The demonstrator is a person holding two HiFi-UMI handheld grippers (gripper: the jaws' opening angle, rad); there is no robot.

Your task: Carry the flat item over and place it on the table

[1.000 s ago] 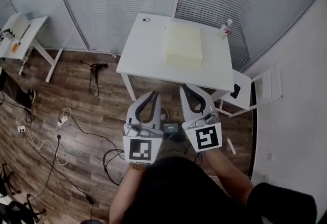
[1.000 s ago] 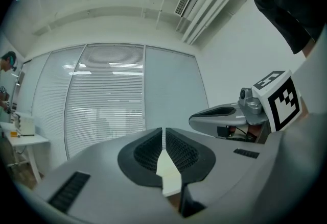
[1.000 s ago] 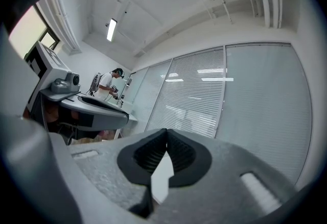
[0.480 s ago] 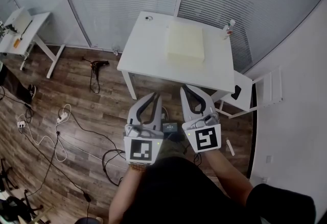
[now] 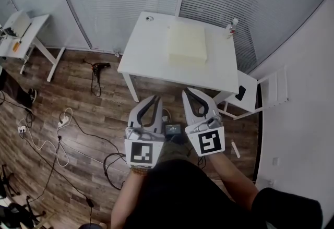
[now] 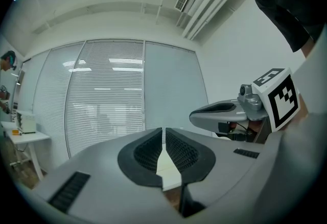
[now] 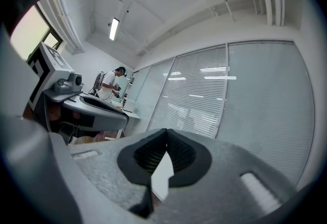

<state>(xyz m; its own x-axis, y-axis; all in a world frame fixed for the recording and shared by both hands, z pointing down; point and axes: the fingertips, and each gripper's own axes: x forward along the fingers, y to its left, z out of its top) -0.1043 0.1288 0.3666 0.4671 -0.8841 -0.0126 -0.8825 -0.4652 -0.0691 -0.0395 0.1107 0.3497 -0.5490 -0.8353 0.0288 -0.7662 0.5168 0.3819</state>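
On the white table, right half: pale-yellow flat item, lying flat. It is rectangular, with the long axis running from the table's near edge toward the blinds.

Only container seen: small bottle, upright at the table's far right corner, near the item but apart from it. Contents not discernible.

Left gripper: pads pressed together, nothing between them. Right gripper: same, empty. Both are held side by side over the wood floor, short of the table, tips toward it.
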